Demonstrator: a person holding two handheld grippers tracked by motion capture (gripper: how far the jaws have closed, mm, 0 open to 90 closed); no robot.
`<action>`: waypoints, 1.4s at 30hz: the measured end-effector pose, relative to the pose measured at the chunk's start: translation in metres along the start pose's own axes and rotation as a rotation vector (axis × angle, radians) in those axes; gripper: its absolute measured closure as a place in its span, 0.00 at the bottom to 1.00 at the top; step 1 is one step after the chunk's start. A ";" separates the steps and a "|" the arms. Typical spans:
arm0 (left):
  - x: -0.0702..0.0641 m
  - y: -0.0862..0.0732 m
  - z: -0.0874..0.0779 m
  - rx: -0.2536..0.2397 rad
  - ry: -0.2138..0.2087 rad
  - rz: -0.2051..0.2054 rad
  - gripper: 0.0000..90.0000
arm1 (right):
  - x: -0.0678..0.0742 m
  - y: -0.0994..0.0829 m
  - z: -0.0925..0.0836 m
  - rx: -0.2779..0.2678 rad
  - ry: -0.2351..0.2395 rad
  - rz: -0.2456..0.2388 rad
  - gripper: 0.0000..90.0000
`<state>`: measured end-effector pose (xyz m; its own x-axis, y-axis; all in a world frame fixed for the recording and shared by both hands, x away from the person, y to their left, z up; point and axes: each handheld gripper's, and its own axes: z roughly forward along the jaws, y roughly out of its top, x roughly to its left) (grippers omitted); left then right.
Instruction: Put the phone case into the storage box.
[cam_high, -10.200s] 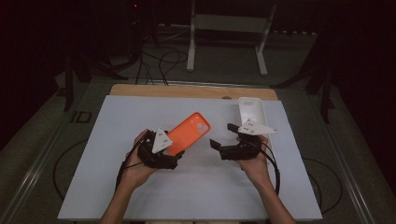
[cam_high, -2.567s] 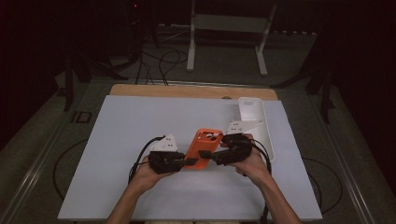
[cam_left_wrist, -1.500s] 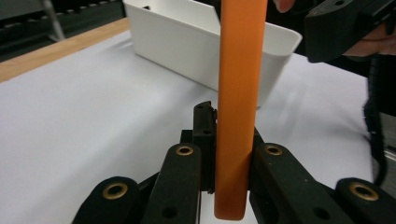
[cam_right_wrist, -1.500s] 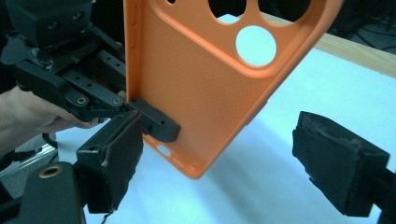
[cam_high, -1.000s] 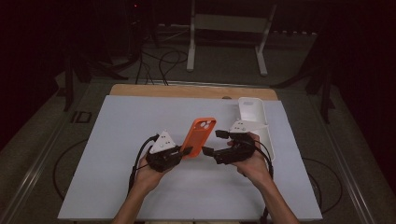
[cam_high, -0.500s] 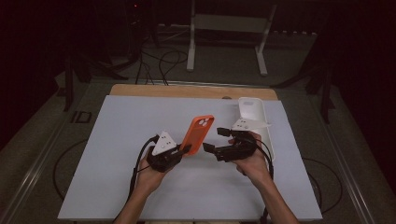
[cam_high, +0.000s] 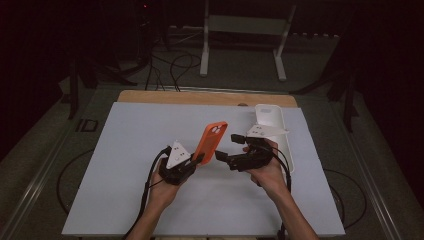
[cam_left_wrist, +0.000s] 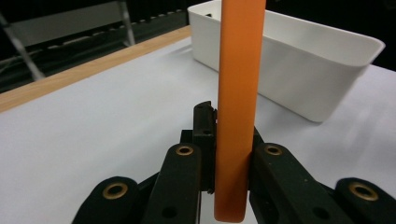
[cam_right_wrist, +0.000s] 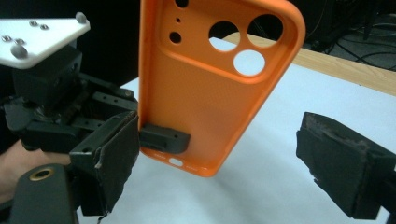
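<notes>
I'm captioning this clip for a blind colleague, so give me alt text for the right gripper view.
An orange phone case, camera cutouts at the top, stands upright, clamped near its bottom edge by the left gripper. The right gripper faces it with jaws wide open, nothing between them, above a white table with a wooden edge.

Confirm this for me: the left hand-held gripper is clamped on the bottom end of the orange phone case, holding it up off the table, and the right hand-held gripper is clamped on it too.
Not quite. The right hand-held gripper is open, its jaws wide apart. The right gripper view shows the orange phone case gripped by the left hand-held gripper alone, at the bottom end, up off the table.
</notes>
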<state>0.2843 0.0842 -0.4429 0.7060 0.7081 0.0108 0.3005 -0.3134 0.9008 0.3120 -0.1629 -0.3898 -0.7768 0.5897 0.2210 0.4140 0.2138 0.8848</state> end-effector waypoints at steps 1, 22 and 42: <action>0.000 0.000 0.000 -0.002 0.005 -0.004 0.95 | 0.001 0.001 0.000 -0.001 0.001 0.002 0.15; -0.004 -0.004 0.005 0.016 0.036 -0.002 0.95 | -0.001 0.008 0.006 -0.029 -0.008 0.081 0.10; -0.011 -0.006 0.008 0.016 0.020 0.009 0.95 | -0.003 0.018 0.017 -0.042 -0.027 0.227 0.11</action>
<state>0.2797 0.0730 -0.4520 0.6960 0.7175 0.0274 0.3045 -0.3295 0.8937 0.3303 -0.1476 -0.3812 -0.6529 0.6396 0.4058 0.5561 0.0410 0.8301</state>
